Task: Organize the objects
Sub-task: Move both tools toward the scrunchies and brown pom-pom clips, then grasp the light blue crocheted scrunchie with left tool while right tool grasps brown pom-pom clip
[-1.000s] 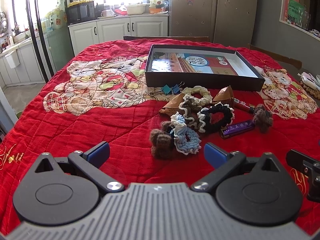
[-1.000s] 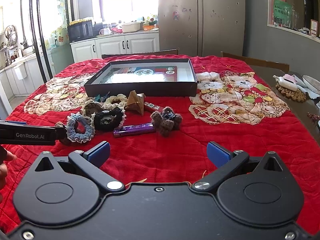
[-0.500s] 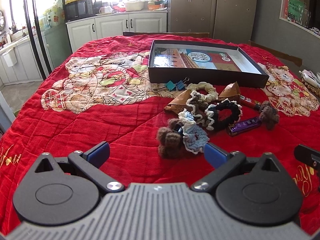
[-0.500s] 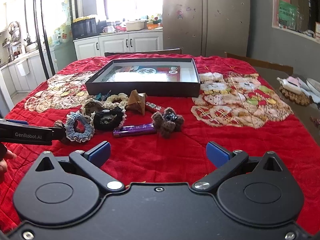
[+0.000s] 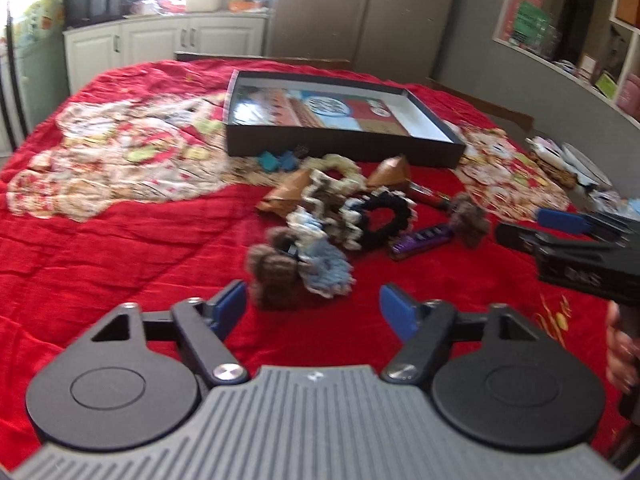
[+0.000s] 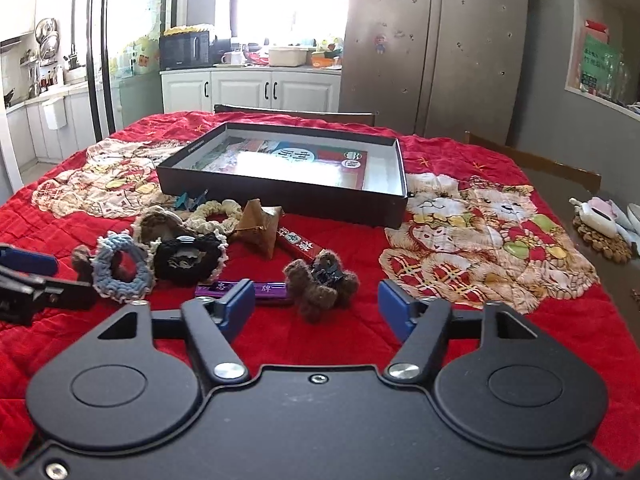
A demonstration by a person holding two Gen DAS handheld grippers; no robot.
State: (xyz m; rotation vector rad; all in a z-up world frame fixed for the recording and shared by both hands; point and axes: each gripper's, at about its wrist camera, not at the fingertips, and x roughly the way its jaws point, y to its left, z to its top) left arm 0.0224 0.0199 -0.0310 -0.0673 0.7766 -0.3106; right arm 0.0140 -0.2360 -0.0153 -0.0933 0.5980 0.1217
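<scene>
A black shallow box [image 5: 344, 142] [image 6: 280, 194] lies open on the red quilt. In front of it lies a cluster: a brown fuzzy clip [image 5: 274, 270], a light blue scrunchie [image 5: 326, 266] [image 6: 122, 268], a black scrunchie [image 5: 382, 218] [image 6: 188, 258], a cream scrunchie [image 6: 216, 214], a purple lighter [image 5: 420, 238] [image 6: 264, 290], a second brown fuzzy clip [image 6: 320, 284] [image 5: 468, 218], brown paper wedges [image 6: 258, 224], teal binder clips [image 5: 276, 160]. My left gripper [image 5: 314, 306] is open just before the brown clip. My right gripper [image 6: 316, 306] is open just before the second brown clip.
The red quilt [image 6: 460, 332] covers the table. A woven coaster with white items [image 6: 600, 232] sits at the right edge. Chair backs [image 6: 294, 114] stand behind the table. Kitchen cabinets [image 6: 256, 90] and a fridge [image 6: 432, 48] are at the back.
Both grippers have moved forward toward the cluster, which looms larger. The left view has swung right and is blurred. Both grippers stay open.
</scene>
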